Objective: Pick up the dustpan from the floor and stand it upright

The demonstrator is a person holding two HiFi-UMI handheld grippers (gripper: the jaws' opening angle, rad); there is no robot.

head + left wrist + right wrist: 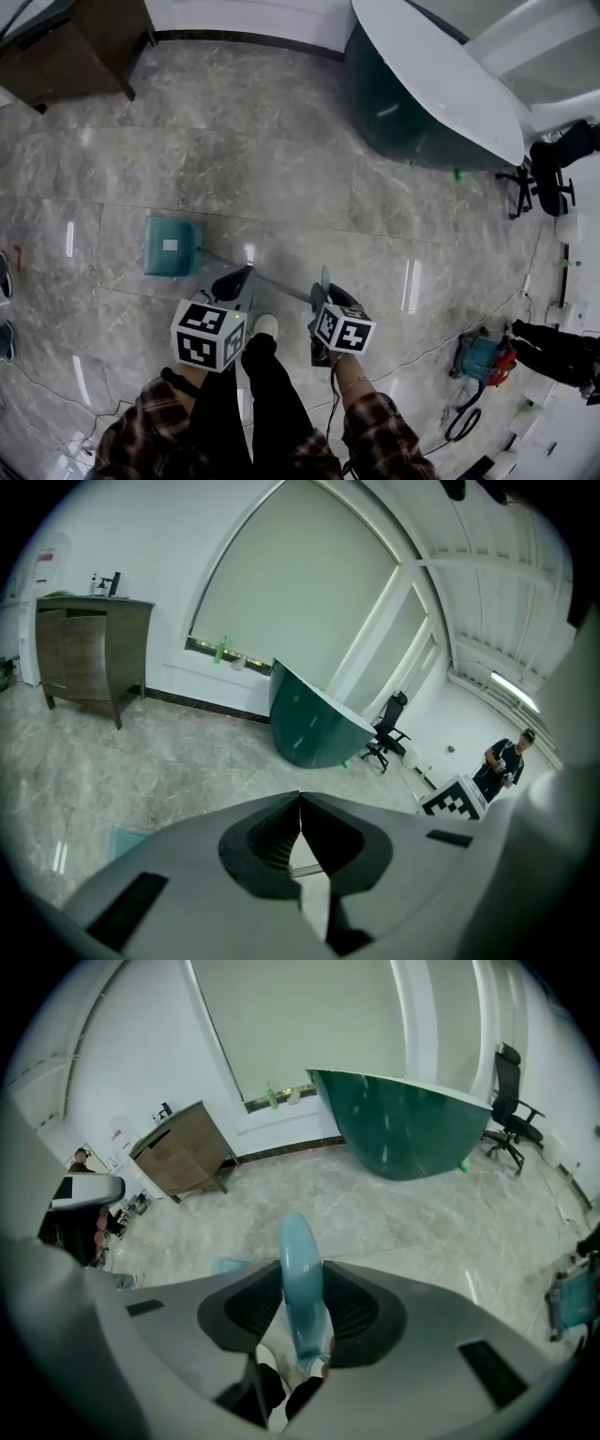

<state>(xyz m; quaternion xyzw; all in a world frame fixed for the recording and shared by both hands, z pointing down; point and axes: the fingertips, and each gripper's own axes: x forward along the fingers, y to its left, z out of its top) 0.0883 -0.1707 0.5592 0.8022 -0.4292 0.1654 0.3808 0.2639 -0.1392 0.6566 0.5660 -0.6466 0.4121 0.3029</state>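
Dustpan (pixel 172 247) sits pan-down on the floor (pixel 281 159), its handle (pixel 302 1269) slanting up into the right gripper (pixel 324 286), fingers (pixel 253 1307) clamped on the teal tip; left gripper (pixel 300 803) has fingers closed on nothing. Risk imo: it's held only at the very end, so it could swing or twist out when tipped upright; head view shows pan + floor, right gripper view only the grip.

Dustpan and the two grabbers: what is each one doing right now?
Dustpan: pan on the floor, pole slanting up, not yet upright.
Handle: between the right gripper's jaws.
Right gripper: shut on the handle.
Left gripper: shut, empty.
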